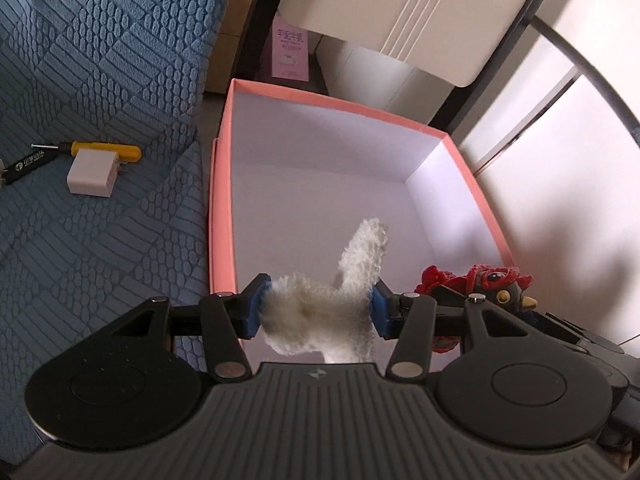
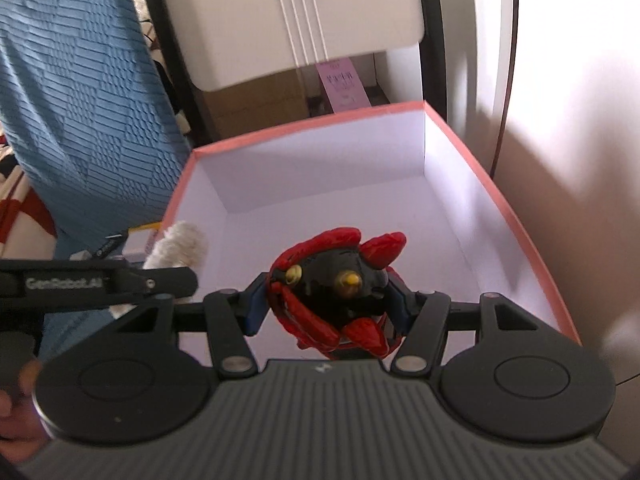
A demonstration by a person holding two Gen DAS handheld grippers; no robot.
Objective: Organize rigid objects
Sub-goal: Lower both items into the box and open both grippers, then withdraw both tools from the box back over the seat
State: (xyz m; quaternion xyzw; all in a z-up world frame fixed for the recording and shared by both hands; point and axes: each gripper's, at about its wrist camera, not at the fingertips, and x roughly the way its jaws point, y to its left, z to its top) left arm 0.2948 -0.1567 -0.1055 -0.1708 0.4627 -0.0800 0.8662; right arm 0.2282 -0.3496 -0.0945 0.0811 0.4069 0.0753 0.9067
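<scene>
My left gripper (image 1: 318,306) is shut on a fluffy white plush toy (image 1: 320,312) and holds it over the near part of an open pink box (image 1: 218,200) with a white inside. My right gripper (image 2: 326,300) is shut on a red and black bird figure (image 2: 332,292) over the same box (image 2: 532,240). The bird figure also shows at the right in the left wrist view (image 1: 480,284). The plush toy shows at the left in the right wrist view (image 2: 176,248). The box floor that shows is bare.
On the blue textured sofa (image 1: 80,80) left of the box lie a white charger plug (image 1: 92,174), a yellow-handled screwdriver (image 1: 108,150) and a black tool (image 1: 28,164). A white cabinet (image 1: 380,12) and a pink leaflet (image 1: 290,50) stand beyond the box.
</scene>
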